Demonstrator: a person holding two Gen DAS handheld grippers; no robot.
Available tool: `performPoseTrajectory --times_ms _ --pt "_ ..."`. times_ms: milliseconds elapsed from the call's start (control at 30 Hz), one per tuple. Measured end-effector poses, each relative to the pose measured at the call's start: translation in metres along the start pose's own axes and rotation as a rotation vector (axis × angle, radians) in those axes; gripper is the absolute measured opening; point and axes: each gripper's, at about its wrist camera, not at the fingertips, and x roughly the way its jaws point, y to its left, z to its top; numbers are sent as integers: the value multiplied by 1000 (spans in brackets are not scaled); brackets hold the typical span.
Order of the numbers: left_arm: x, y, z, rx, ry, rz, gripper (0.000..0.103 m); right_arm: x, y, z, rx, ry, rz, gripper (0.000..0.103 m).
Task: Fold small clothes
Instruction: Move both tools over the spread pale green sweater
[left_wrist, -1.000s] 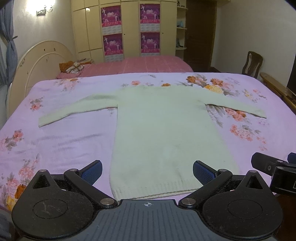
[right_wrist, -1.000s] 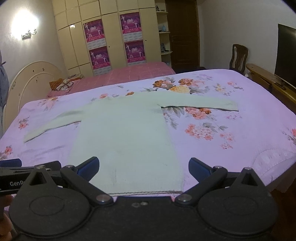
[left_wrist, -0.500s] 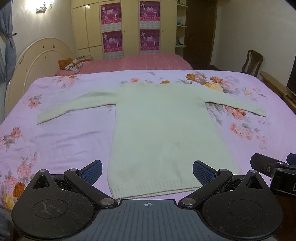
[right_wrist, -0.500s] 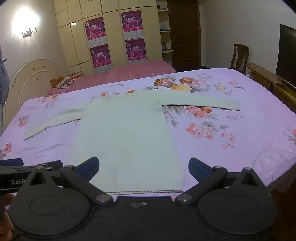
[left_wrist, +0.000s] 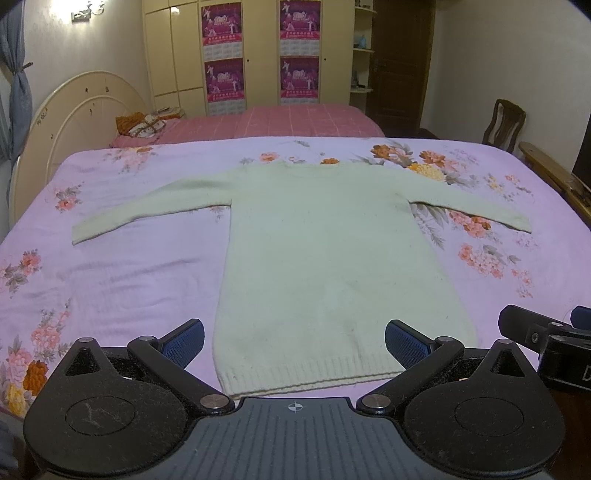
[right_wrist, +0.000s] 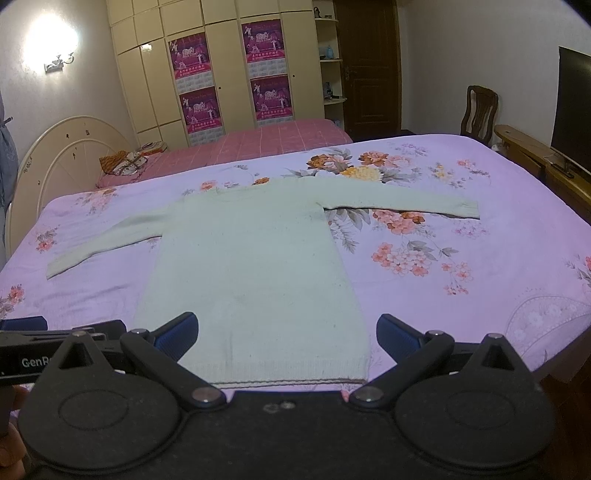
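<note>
A pale green long-sleeved sweater (left_wrist: 325, 251) lies flat on the pink floral bedspread (left_wrist: 122, 280), both sleeves spread sideways and the ribbed hem nearest me. It also shows in the right wrist view (right_wrist: 255, 266). My left gripper (left_wrist: 294, 334) is open and empty, held just short of the hem, over its middle. My right gripper (right_wrist: 286, 326) is open and empty, also just short of the hem, toward its right corner. Part of the right gripper (left_wrist: 546, 339) shows at the right edge of the left wrist view.
A second bed with a pink checked cover (left_wrist: 280, 122) stands behind, with a cream headboard (left_wrist: 81, 122) at the left. A wardrobe with posters (left_wrist: 258, 55) lines the back wall. A wooden chair (right_wrist: 478, 110), wooden bench (right_wrist: 535, 155) and dark screen (right_wrist: 574, 107) are at the right.
Both views have shifted slightly: the sweater hem sits a little lower and to the left in the left wrist view. Both grippers stay open and empty.
</note>
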Motion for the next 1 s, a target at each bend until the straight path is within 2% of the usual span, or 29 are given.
performPoseTrajectory --times_ms 1000 --pt "14 -1 4 -14 30 -8 103 4 -1 1 4 2 -7 102"
